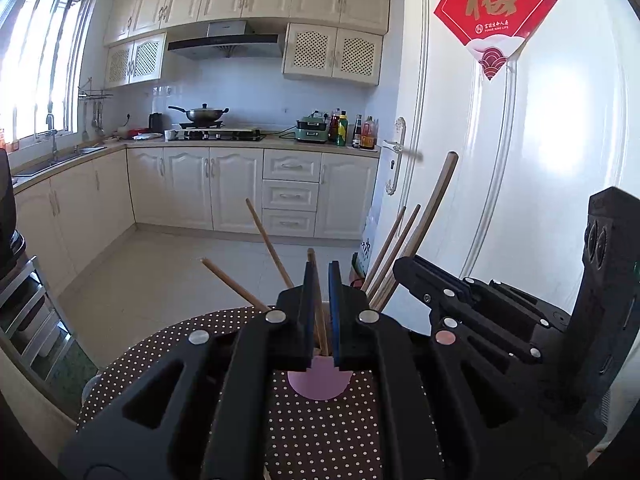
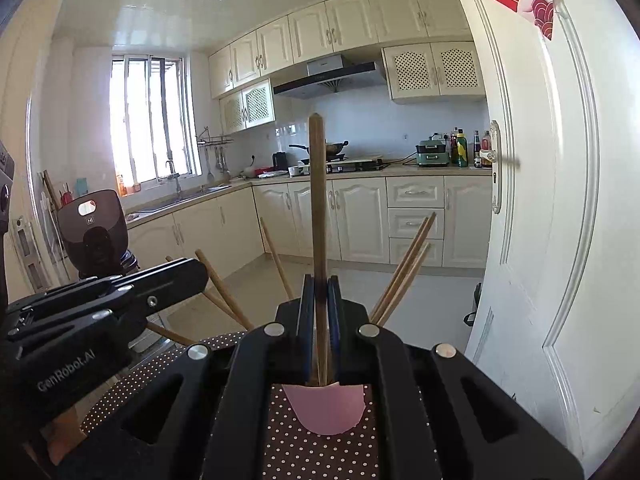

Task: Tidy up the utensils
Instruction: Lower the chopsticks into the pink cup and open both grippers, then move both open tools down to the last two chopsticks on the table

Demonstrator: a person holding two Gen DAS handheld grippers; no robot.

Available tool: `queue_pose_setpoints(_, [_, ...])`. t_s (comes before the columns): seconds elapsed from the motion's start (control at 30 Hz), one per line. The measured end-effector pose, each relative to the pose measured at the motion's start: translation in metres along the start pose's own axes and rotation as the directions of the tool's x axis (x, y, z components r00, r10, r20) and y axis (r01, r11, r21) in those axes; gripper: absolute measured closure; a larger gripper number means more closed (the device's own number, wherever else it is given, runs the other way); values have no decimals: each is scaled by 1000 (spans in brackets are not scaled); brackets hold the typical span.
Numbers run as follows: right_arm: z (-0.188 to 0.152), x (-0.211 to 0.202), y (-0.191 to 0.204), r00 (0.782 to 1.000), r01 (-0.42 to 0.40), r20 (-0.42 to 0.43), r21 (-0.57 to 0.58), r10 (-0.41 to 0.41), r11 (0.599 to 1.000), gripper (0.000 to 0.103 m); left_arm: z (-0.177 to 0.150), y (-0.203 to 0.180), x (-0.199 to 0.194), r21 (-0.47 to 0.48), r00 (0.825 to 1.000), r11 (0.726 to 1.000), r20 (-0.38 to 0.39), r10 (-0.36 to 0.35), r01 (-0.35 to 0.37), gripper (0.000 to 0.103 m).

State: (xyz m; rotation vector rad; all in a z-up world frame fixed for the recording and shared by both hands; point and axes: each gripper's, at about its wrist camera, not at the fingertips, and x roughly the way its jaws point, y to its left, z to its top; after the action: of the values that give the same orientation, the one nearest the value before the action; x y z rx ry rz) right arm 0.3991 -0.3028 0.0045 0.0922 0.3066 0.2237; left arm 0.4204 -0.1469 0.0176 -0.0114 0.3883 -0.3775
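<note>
A pink cup [image 1: 320,382] [image 2: 325,410] stands on the brown polka-dot tablecloth [image 1: 324,440] with several wooden chopsticks [image 1: 269,240] [image 2: 402,272] fanning out of it. My left gripper [image 1: 322,280] is just above the cup, its blue pads shut on one upright chopstick [image 1: 317,304]. In the right wrist view my right gripper [image 2: 320,292] is shut on a long, thicker wooden handle [image 2: 318,200] that rises from the cup. The grippers stand side by side: the right gripper [image 1: 402,270] with the handle [image 1: 438,200] is to the right, and the left gripper [image 2: 198,276] is to the left.
A white door [image 1: 540,160] [image 2: 552,200] with a red paper sign stands close on the right. A black appliance [image 2: 93,232] sits at the left, beside a metal rack [image 1: 32,320]. Beyond the table edge lie tiled floor, cream cabinets and a counter with a wok and bottles.
</note>
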Motion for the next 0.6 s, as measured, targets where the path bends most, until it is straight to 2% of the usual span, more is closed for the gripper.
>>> queue_pose_setpoints(0.4, [-17, 18, 0, 996, 15, -92, -3, -15, 1000, 97, -4, 8, -5, -5, 1000, 1000, -21, 24, -24, 96])
queue_pose_setpoints(0.43, [-17, 17, 0, 995, 16, -97, -1, -16, 1000, 97, -5, 9, -6, -4, 999, 1000, -22, 25, -25, 94])
queue_pose_setpoints(0.5, [-17, 15, 0, 995, 18, -95, 9, -17, 1000, 97, -6, 11, -9, -5, 999, 999, -25, 37, -37, 74])
queue_pose_setpoints(0.53, [-17, 13, 0, 995, 18, -95, 14, -17, 1000, 97, -7, 12, -12, -9, 999, 999, -16, 46, -46, 46])
queue_pose_setpoints(0.57, [-16, 11, -1, 995, 17, -94, 21, -15, 1000, 97, -7, 13, -16, -13, 999, 999, 3, 52, -52, 39])
queue_pose_setpoints(0.6, [-16, 9, -1, 996, 18, -93, 24, -15, 1000, 97, -8, 14, -21, -15, 998, 998, 19, 54, -54, 39])
